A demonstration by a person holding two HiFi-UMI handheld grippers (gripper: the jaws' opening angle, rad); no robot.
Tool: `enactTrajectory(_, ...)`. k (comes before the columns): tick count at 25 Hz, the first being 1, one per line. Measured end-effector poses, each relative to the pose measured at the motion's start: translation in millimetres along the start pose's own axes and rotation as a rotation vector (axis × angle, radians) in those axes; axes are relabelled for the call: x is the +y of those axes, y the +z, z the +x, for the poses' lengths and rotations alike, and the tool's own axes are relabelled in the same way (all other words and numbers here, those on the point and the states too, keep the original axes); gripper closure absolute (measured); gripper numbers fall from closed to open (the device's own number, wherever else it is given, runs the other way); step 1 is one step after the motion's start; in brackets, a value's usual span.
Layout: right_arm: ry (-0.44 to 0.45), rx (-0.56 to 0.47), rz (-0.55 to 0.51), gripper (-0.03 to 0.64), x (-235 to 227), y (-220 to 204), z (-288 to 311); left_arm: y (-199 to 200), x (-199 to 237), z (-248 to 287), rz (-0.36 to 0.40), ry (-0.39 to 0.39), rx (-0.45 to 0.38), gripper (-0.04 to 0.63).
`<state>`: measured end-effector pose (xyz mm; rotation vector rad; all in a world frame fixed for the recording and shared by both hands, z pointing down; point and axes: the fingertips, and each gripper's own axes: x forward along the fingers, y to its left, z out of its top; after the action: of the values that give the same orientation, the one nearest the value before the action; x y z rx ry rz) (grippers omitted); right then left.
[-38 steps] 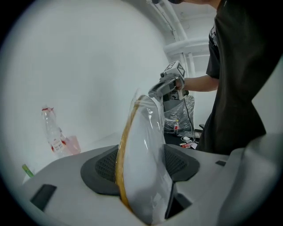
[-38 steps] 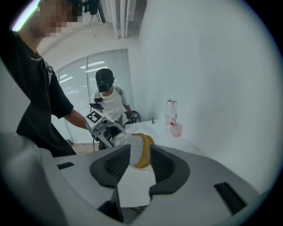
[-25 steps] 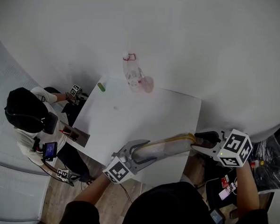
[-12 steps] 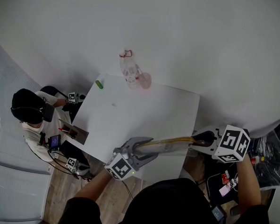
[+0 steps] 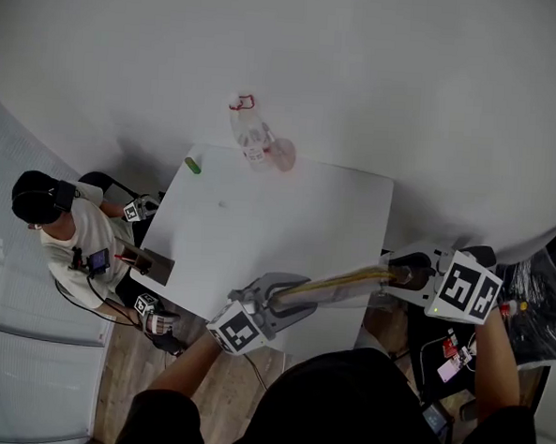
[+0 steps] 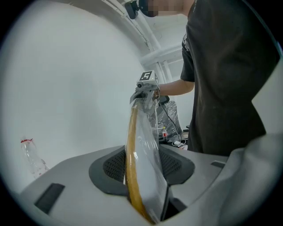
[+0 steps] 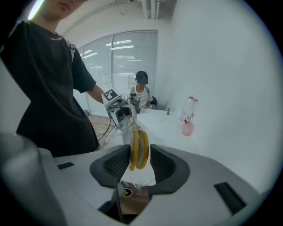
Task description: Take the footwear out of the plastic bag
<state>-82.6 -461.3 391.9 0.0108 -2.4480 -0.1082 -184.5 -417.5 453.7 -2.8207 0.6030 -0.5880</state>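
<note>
Load: bag (image 5: 344,288) strung between both grippers, over the near edge of the table (image 5: 260,215). Inside it the footwear (image 7: 138,148): two thin yellow soles, on edge, side by side. Long axis runs gripper to gripper.

- left gripper (image 5: 297,297): jaws have just been closing. Now narrow, clamped on one end of the bag, with a sole's edge and film between the pads. The load leads straight ahead from it to the other gripper.
- right gripper (image 5: 390,270): jaws have just been opening, yet both soles sit between the pads, film and all, touching each side. Loose film hangs below its jaws.

Neither hand is nearer; each has an end. Which end is the bag's mouth: cannot tell. Judgement: the next pull must go along that axis, with one gripper on film only.
</note>
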Motion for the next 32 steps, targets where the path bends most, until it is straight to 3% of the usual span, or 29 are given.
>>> enactTrajectory(4, 0.055, 0.043, -0.077, 0.466, 14.1, -4.6, 8.8, -5.9, -2.2, -0.3, 0.009, -0.031, 0.018, 0.396)
enactTrajectory(7, 0.086, -0.014, -0.095, 0.487, 19.5, 5.9, 2.9, -7.8, -2.0, -2.5, -0.008, -0.045, 0.017, 0.406)
enactTrajectory(11, 0.038, 0.056, -0.147, 0.485, 12.5, -2.5, 6.5, -1.8, -8.0, -1.4, -0.003, -0.086, -0.013, 0.423)
enactTrajectory(16, 0.163, 0.022, -0.123, 0.489, 37.7, -2.7, 12.6, -2.8, -13.6, -0.5, 0.003, -0.113, -0.014, 0.431)
enactTrajectory(20, 0.082, 0.098, -0.169, 0.515, 27.9, -20.7, 29.9, -4.4, -11.9, 7.4, -0.017, -0.124, -0.018, 0.434)
enactTrajectory(23, 0.104, 0.082, -0.134, 0.541, 24.2, -19.3, 31.2, -5.6, -7.4, 7.6, -0.027, -0.130, -0.022, 0.434)
enactTrajectory(27, 0.074, 0.097, -0.187, 0.546, 7.6, -13.6, 23.9, -10.6, 4.5, 15.0, -0.012, -0.098, -0.002, 0.434)
enactTrajectory(32, 0.060, 0.126, -0.189, 0.546, 8.4, -22.2, 7.3, -24.0, -4.6, 22.6, -0.079, -0.090, 0.013, 0.434)
